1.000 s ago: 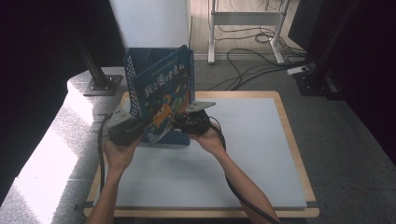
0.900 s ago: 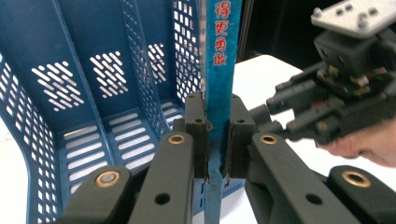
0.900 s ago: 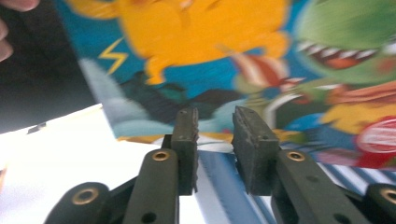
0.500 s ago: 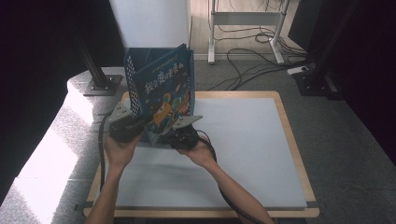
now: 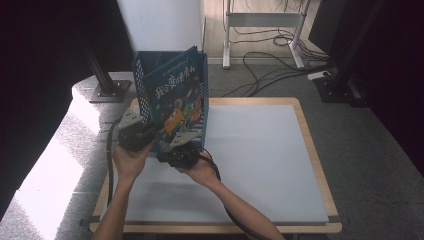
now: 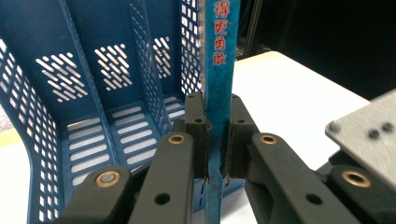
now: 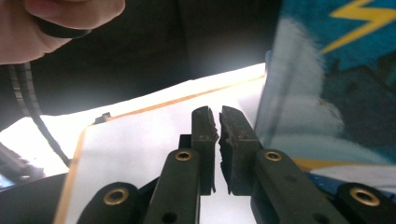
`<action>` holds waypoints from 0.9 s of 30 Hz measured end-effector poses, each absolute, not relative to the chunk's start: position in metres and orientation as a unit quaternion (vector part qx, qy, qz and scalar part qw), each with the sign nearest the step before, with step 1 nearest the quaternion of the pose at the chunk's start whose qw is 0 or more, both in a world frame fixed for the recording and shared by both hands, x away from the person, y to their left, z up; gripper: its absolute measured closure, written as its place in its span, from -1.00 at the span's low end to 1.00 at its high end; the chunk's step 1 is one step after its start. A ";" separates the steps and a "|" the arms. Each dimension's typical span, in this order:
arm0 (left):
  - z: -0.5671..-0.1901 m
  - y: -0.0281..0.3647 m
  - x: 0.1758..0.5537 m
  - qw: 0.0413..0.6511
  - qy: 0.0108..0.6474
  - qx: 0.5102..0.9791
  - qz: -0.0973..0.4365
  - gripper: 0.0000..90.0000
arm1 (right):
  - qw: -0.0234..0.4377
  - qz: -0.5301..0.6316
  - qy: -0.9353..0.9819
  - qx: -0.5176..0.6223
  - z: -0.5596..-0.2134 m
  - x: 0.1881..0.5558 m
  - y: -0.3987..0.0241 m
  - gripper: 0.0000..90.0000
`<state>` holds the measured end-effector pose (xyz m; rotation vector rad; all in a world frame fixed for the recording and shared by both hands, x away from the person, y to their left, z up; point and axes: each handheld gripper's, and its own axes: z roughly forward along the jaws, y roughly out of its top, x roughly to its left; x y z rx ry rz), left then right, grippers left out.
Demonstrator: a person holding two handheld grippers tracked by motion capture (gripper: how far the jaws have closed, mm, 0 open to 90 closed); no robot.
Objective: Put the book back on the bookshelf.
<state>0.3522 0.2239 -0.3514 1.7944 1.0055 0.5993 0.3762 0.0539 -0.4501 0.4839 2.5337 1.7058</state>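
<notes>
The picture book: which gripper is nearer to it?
Left. The left gripper is clamped on the picture book's edge; the right gripper, jaws just closed with nothing between them, sits beside its cover.

1. Book spine [image 6: 219, 70], left gripper view: red Chinese characters running down it, 得更勇敢 (top one cut off by the frame edge).
2. Book cover [image 5: 175, 97], high view: a row of large pale Chinese characters across the upper part, too blurred to read with certainty.
3. No other legible text, brand or number.
</notes>
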 end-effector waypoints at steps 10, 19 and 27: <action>-0.353 0.216 0.350 0.479 0.429 0.720 0.260 0.86 | 0.084 0.536 0.823 0.170 -0.449 0.377 0.059 0.97; -0.357 0.205 0.358 0.481 0.444 0.707 0.268 0.86 | 0.103 0.528 0.823 0.183 -0.451 0.383 0.052 0.97; -0.358 0.197 0.366 0.487 0.450 0.699 0.268 0.86 | 0.113 0.526 0.820 0.195 -0.452 0.392 0.043 0.97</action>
